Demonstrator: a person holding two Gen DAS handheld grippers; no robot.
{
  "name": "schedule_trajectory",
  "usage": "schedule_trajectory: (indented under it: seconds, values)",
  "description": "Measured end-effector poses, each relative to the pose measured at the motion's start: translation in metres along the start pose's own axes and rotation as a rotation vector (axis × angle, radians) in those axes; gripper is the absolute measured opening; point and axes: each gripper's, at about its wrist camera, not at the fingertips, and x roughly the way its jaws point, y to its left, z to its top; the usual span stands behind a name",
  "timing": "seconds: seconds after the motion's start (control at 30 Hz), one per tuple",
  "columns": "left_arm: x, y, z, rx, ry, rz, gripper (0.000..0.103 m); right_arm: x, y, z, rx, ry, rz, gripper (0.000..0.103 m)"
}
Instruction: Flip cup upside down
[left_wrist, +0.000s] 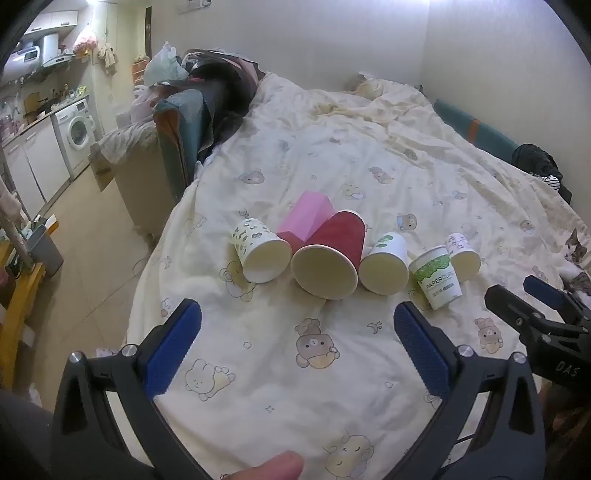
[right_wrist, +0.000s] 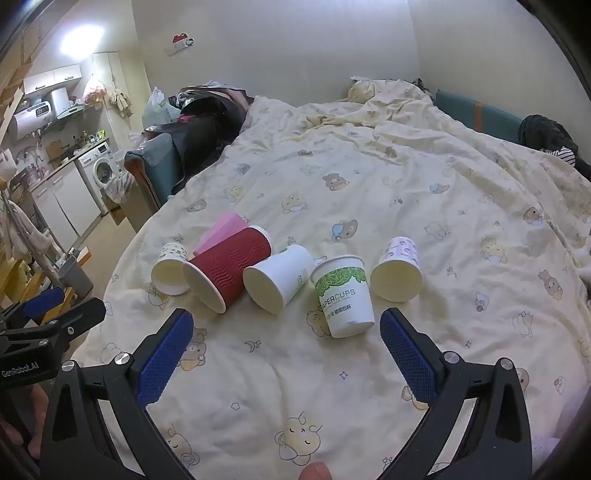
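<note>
Nearest to us, we are holding the left gripper (left_wrist: 297, 345) and the right gripper (right_wrist: 286, 354) low over the cream cartoon-print duvet (right_wrist: 369, 192), each with its blue-padded fingers spread wide and nothing between them. Just beyond the right gripper, the white paper cup with green leaf print (right_wrist: 345, 297) is standing mouth-down, base up, near the right finger. To its right, close by, a small pale-lilac patterned paper cup (right_wrist: 399, 271) is lying on its side, mouth toward us. To its left, a plain white paper cup (right_wrist: 279, 278), a ribbed dark-red paper cup (right_wrist: 229, 269) and a small spotted white paper cup (right_wrist: 170, 268) are also lying on their sides in a row, touching. Behind the red one, a pink box-like object (left_wrist: 308, 216) is resting.
</note>
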Motion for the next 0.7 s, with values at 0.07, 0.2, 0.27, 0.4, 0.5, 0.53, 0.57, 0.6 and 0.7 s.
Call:
schedule_trajectory:
  seconds: [0.07, 0.2, 0.27, 0.4, 0.5, 0.53, 0.57, 0.6, 0.7]
  values:
    - [0.0001, -0.0001, 0.0003, 0.002, 0.004, 0.0, 0.103, -0.0024, -0.0006, -0.0015, -0.002, -0.002, 0.0, 0.103]
    - [-0.0012, 0.0002, 0.0013, 0.003, 0.002, -0.001, 0.103, -0.002, -0.0017, 0.0002, 0.003, 0.005, 0.001, 0.103]
    - [0.0001, -0.0004, 0.0004, 0.004, 0.006, 0.002, 0.103, -0.0032, -0.0019, -0.0005, 0.002, 0.002, -0.003, 0.103]
    - [-0.0002, 0.0, 0.0006, 0.002, 0.004, 0.002, 0.103, -0.0007, -0.0055, -0.0026, 0.006, 0.002, -0.009, 0.103]
    - [-0.0003, 0.0, 0.0004, 0.002, 0.002, 0.003, 0.103, 0.0, -0.0061, -0.0024, 0.011, 0.004, -0.009, 0.103]
    - [-0.0005, 0.0001, 0.0003, 0.003, 0.001, 0.004, 0.103, 0.0001, -0.0064, -0.0022, 0.011, 0.004, -0.008, 0.103]
    - [-0.0003, 0.0005, -0.0001, 0.004, 0.002, 0.004, 0.103, 0.0004, -0.0067, -0.0026, 0.011, 0.003, -0.007, 0.103]
    - [0.0014, 0.0036, -0.0025, 0.003, 0.003, 0.005, 0.103, -0.0002, -0.0064, -0.0019, 0.012, 0.004, -0.006, 0.103]
    - [0.0013, 0.0047, -0.003, 0.003, 0.003, 0.005, 0.103, 0.0002, -0.0067, -0.0013, 0.009, 0.006, -0.007, 0.103]
